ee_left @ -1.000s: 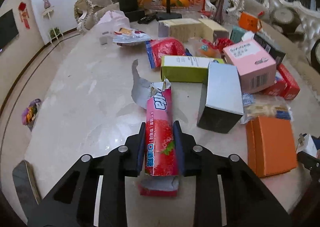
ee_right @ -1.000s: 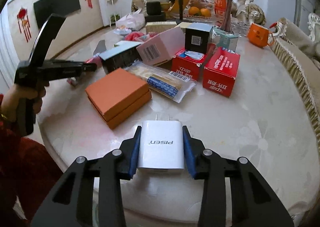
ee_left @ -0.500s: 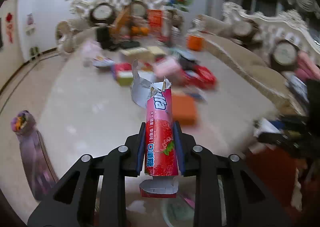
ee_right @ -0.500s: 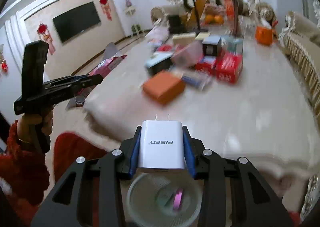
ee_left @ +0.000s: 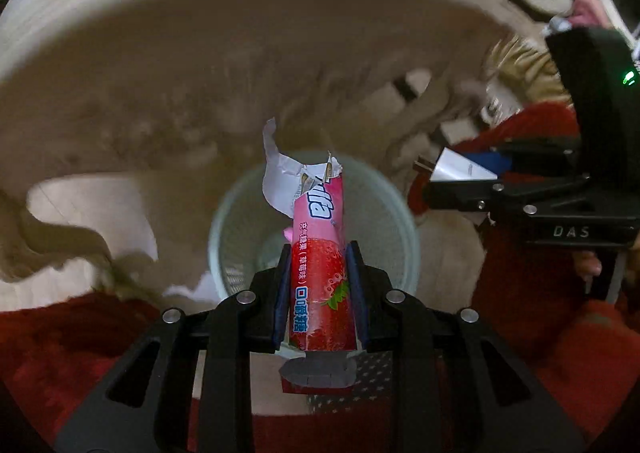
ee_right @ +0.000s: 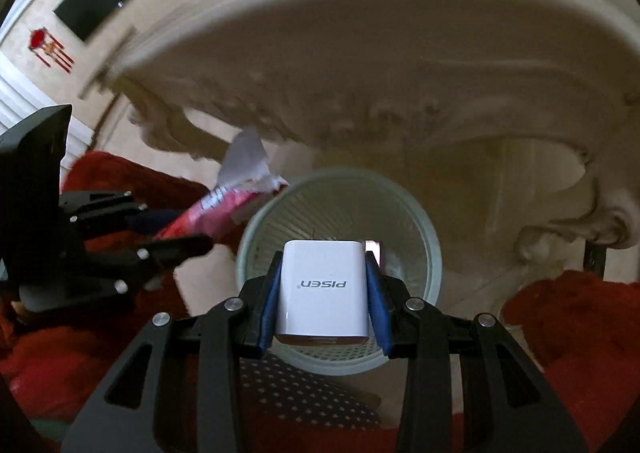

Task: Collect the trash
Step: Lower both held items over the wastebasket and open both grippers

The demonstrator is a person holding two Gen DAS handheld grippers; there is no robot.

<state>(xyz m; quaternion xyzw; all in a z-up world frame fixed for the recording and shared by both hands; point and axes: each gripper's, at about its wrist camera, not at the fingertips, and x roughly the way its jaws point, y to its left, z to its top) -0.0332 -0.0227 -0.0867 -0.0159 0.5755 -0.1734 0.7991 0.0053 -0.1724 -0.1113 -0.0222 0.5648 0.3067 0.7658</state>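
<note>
Left gripper [ee_left: 319,289] clamped on torn strawberry candy wrapper [ee_left: 318,253], angled downward; pale mesh wastebasket [ee_left: 404,237] directly beyond fingertips. Right gripper [ee_right: 324,293] closed on white PISEN charger [ee_right: 322,289], same wastebasket beyond. Carved table edge [ee_right: 360,65] farther out

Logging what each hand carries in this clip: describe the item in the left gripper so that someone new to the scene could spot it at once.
Below the carved edge of the pale table stands a round, pale green mesh wastebasket. The left gripper is clamped on a long pink candy box above it. Strawberry print and a torn-open top set it apart from the plain white charger in the right gripper.
</note>
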